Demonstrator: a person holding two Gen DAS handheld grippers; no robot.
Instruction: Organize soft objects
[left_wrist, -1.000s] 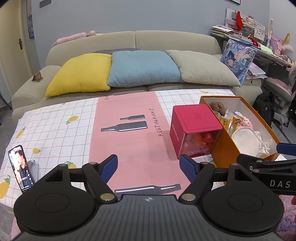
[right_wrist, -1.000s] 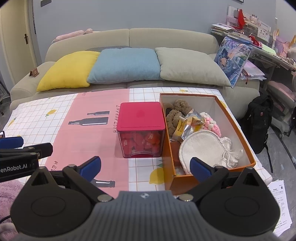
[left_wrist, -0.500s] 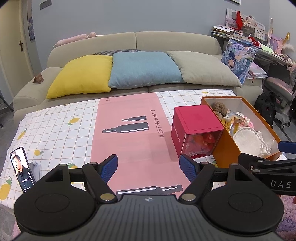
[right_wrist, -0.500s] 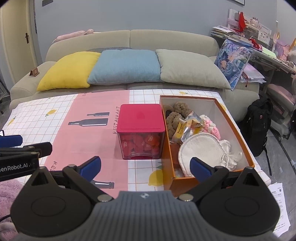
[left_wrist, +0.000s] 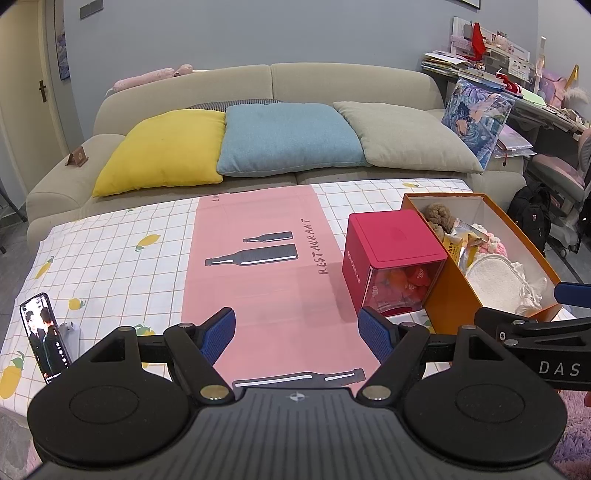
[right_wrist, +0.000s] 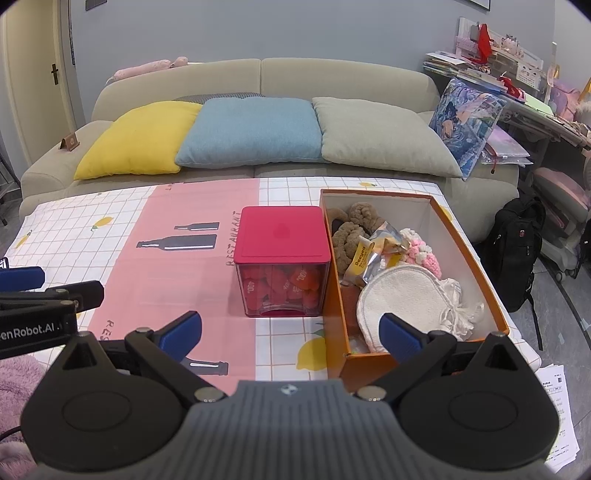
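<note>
- The left gripper (left_wrist: 296, 329) has its jaws wide apart and holds nothing; its blue ribbed pads (left_wrist: 220, 329) hang over the pink strip of the cloth.
- The right gripper (right_wrist: 290, 329) also has wide, empty jaws, with the near end of the orange box (right_wrist: 476, 254) between its pads.
- The bench (right_wrist: 74, 225) is covered with a smooth cloth, white with a thin grid and yellow lemons, and a pink band printed with dark bottle shapes.
- The orange box is a long cardboard rectangle with white inner walls, at 2 o'clock from the right gripper.
- Inside it lie the soft things: a brown curly plush (right_wrist: 351, 236) at the far end, a pink and white knitted piece (right_wrist: 423, 254), a round cream terry pad (right_wrist: 400, 301), and a crumpled white lacy fabric (right_wrist: 456, 308).
- A shiny foil packet (right_wrist: 373, 254) lies among them.
- The red cube box (right_wrist: 282, 258) touches the left wall of the orange box; its lid is matt red, its sides are clear plastic, and red rounded pieces show inside.
- A phone (left_wrist: 44, 341) stands upright at 9 o'clock from the left gripper, its screen lit.
</note>
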